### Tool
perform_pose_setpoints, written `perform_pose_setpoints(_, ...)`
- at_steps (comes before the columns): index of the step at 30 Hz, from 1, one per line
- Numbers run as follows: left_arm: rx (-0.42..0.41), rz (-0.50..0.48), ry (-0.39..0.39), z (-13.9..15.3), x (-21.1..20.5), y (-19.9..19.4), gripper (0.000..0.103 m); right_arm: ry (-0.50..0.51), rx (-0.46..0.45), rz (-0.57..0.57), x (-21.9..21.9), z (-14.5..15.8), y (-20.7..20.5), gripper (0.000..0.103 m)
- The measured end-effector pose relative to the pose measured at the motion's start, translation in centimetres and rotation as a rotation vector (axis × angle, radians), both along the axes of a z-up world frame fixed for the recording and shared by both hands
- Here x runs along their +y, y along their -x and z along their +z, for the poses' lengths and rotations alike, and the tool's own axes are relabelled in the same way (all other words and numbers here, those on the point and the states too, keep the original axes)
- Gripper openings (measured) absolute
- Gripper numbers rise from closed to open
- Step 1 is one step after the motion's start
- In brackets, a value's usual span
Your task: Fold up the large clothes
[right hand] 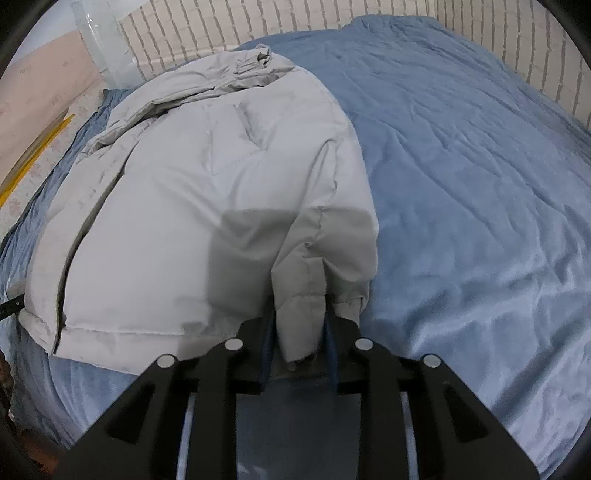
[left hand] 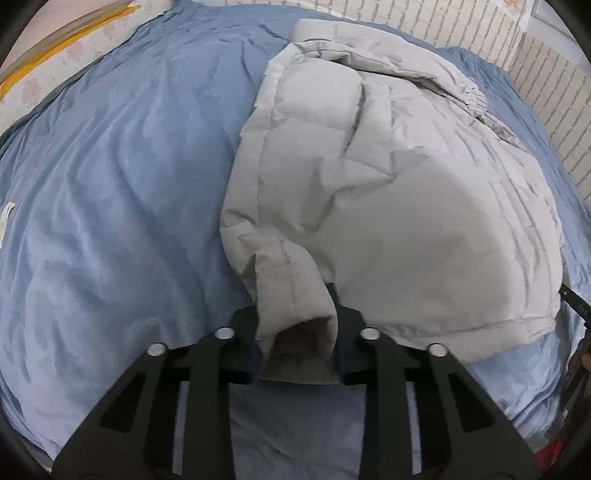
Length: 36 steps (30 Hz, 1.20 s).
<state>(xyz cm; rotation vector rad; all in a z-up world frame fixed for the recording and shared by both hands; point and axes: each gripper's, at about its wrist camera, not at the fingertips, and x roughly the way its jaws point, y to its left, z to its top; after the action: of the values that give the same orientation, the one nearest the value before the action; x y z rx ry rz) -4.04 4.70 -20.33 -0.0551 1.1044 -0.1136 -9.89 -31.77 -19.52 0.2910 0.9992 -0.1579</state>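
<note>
A light grey padded jacket (left hand: 388, 192) lies on a blue bedspread (left hand: 110, 192), its collar at the far end. My left gripper (left hand: 295, 325) is shut on the jacket's near left corner (left hand: 291, 291), which bunches between the fingers. In the right wrist view the same jacket (right hand: 192, 184) fills the left half, and my right gripper (right hand: 299, 332) is shut on its near right corner (right hand: 299, 306). Both held corners are lifted slightly off the bedspread (right hand: 461, 184). The jacket's hem (right hand: 122, 332) lies near the bed's front edge.
A white brick wall (left hand: 461, 33) runs behind the bed, also seen in the right wrist view (right hand: 221, 33). A pale floor with a yellow strip (left hand: 55, 48) lies beyond the bed's left side. A tip of the other gripper (left hand: 574, 299) shows at the right.
</note>
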Motion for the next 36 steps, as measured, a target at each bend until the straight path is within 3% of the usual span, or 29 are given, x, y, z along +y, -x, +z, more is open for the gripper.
perform_pose_setpoints(6, 0.014, 0.009, 0.025, 0.4, 0.4, -0.6, 0.021, -0.067, 0.003, -0.014, -1.0, 0.6, -0.4, 0.018)
perform_pose_setpoints(12, -0.001, 0.008, 0.066, 1.8, 0.5, -2.2, 0.02, -0.126, -0.061, -0.025, -2.2, 3.4, -0.8, 0.017)
perform_pose_setpoints(19, -0.045, 0.003, 0.093, 4.3, 0.4, -4.8, 0.02, -0.077, -0.117, 0.025, -1.6, 8.1, -4.3, 0.016)
perform_pose_setpoints(25, -0.069, 0.004, 0.125, 6.1, 0.9, -7.1, 0.02, -0.064, -0.14, 0.034, -1.8, 9.6, -8.0, 0.016)
perform_pose_setpoints(36, -0.146, -0.02, 0.096, 10.3, 0.1, -12.7, 0.019, -0.034, -0.175, 0.022, -2.7, 11.5, -14.0, 0.016)
